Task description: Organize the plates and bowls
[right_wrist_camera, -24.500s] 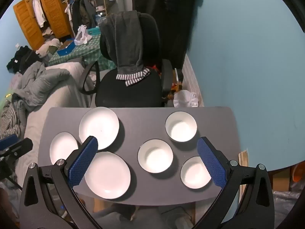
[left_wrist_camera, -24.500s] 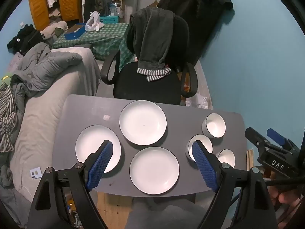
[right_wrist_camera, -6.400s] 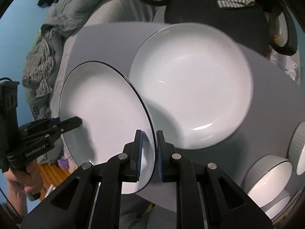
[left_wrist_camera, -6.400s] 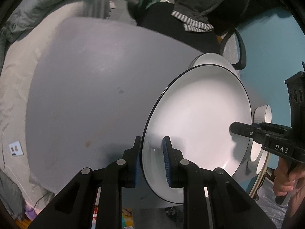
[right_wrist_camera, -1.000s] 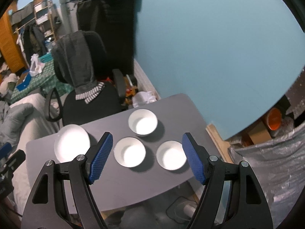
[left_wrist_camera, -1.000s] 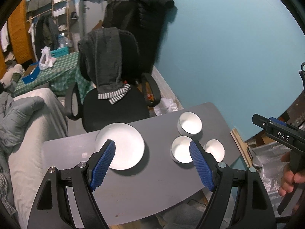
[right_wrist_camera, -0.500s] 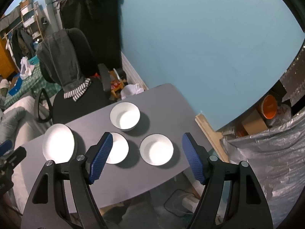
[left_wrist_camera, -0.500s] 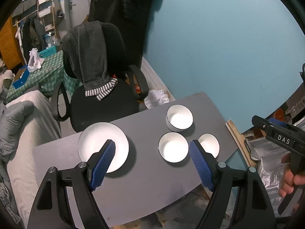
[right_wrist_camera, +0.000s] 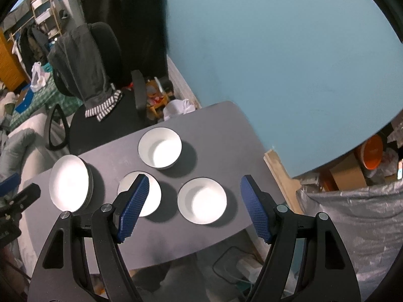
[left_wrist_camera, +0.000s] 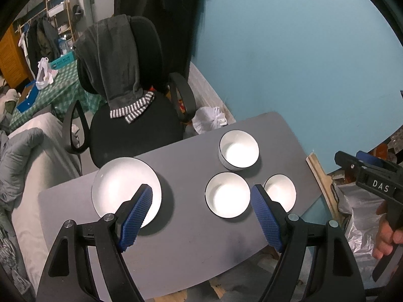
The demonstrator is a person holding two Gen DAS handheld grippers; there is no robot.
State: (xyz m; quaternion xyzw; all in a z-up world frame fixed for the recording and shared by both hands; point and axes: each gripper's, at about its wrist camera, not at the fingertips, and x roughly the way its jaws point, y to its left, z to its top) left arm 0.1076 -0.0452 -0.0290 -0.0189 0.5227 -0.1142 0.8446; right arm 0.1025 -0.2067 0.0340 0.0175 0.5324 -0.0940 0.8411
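A stack of white plates (left_wrist_camera: 126, 186) sits at the left of the grey table (left_wrist_camera: 191, 241); it also shows in the right wrist view (right_wrist_camera: 69, 183). Three white bowls stand apart at the right: a far bowl (left_wrist_camera: 238, 149) (right_wrist_camera: 160, 148), a middle bowl (left_wrist_camera: 227, 198) (right_wrist_camera: 151, 196) and a near-right bowl (left_wrist_camera: 280, 190) (right_wrist_camera: 202, 200). My left gripper (left_wrist_camera: 201, 219) is open and empty, high above the table's front. My right gripper (right_wrist_camera: 194, 209) is open and empty, high above the near-right bowl.
A black office chair (left_wrist_camera: 131, 115) draped with a grey garment stands behind the table. A blue wall (left_wrist_camera: 289, 50) is at the right. A bed with grey bedding (left_wrist_camera: 22, 156) lies at the left. Silver sheeting and boxes (right_wrist_camera: 352, 201) lie on the floor at the right.
Both grippers have swung slightly right and closer to the table, so the bowls sit larger and more central. Both stay open and empty. Plates and bowls have not moved.
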